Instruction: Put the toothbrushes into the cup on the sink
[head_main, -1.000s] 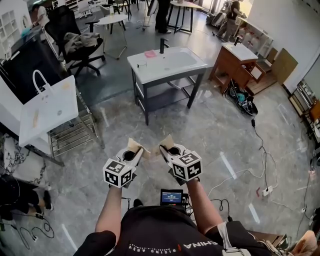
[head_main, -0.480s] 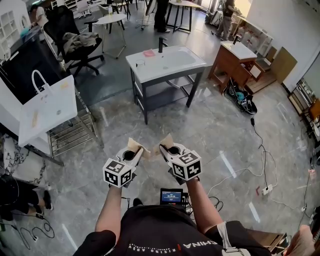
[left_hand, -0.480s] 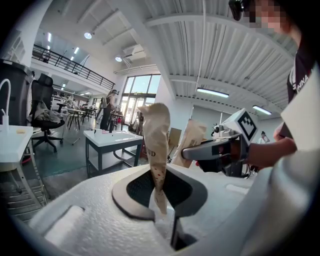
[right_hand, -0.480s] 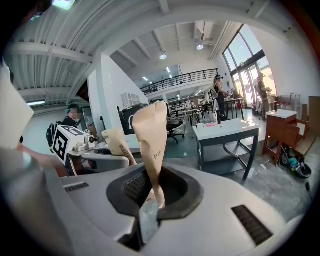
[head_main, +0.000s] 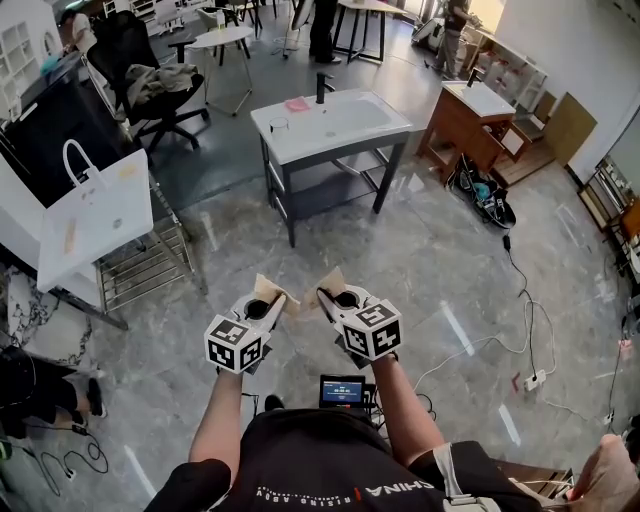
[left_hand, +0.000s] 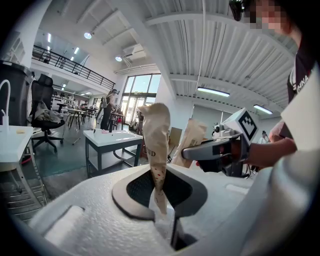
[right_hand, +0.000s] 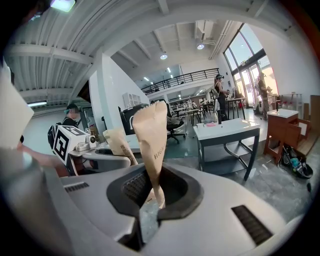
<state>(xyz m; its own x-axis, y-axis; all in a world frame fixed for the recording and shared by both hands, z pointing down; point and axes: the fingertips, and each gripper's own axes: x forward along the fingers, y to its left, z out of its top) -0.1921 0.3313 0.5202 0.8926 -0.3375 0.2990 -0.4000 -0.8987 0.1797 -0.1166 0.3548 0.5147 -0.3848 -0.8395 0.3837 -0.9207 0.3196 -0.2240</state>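
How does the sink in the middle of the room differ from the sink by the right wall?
The middle sink stands on an open dark metal frame; the right sink sits on a wooden cabinet. The middle sink looks wider than the right sink. A clear cup and a pink item rest on the middle sink; the right sink shows nothing like them. Both have white tops.

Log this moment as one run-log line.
left gripper: shut on left wrapped toothbrush | right gripper: shut on right wrapped toothbrush | cup: on sink, ahead, not reached
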